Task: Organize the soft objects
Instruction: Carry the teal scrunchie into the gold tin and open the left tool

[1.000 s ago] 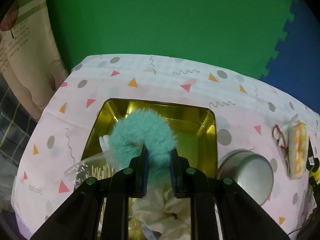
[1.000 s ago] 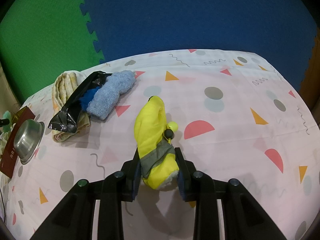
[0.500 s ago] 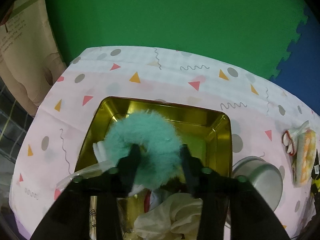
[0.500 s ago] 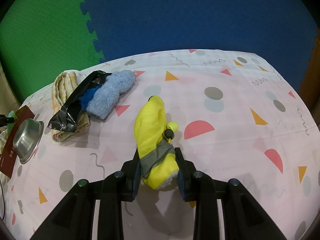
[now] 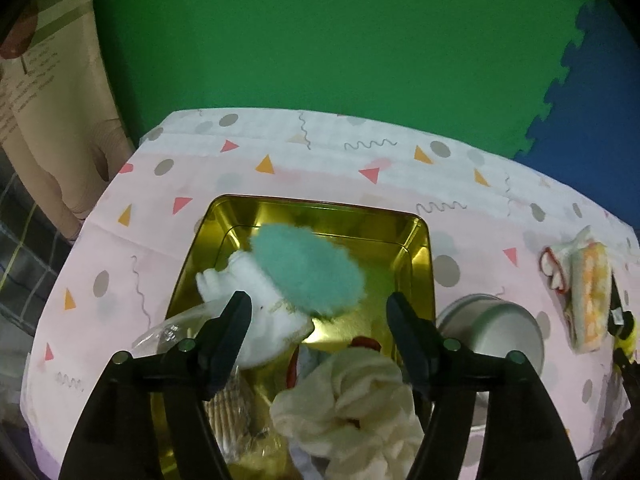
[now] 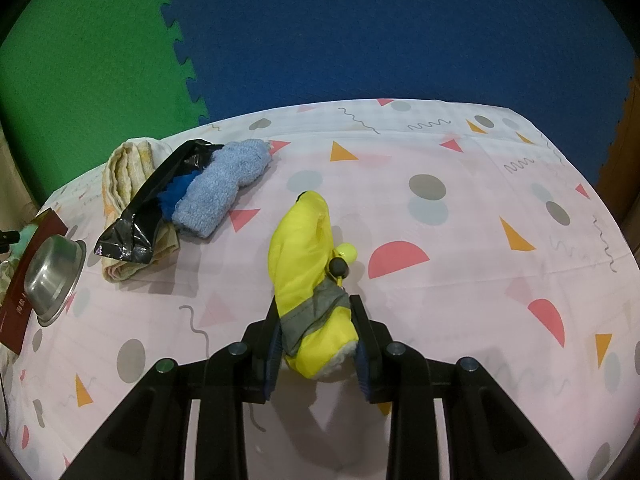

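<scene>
Clamping the near end of the soft yellow fabric pouch with a grey band (image 6: 310, 280), the right gripper (image 6: 318, 356) has its jaws closed on cloth that looks light and squashy, resting on the patterned counter (image 6: 460, 280). Over the gold metal tray (image 5: 418, 256), the left gripper (image 5: 318, 316) stands with jaws wide apart and empty; the fluffy teal pom-pom (image 5: 308, 270) lies in the tray just beyond them, featherlight and best pinched across its middle.

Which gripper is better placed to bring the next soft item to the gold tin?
Right. The right gripper is shut on the yellow pouch, ready to carry. The left gripper is open above the tin, with the teal puff lying inside.
</scene>
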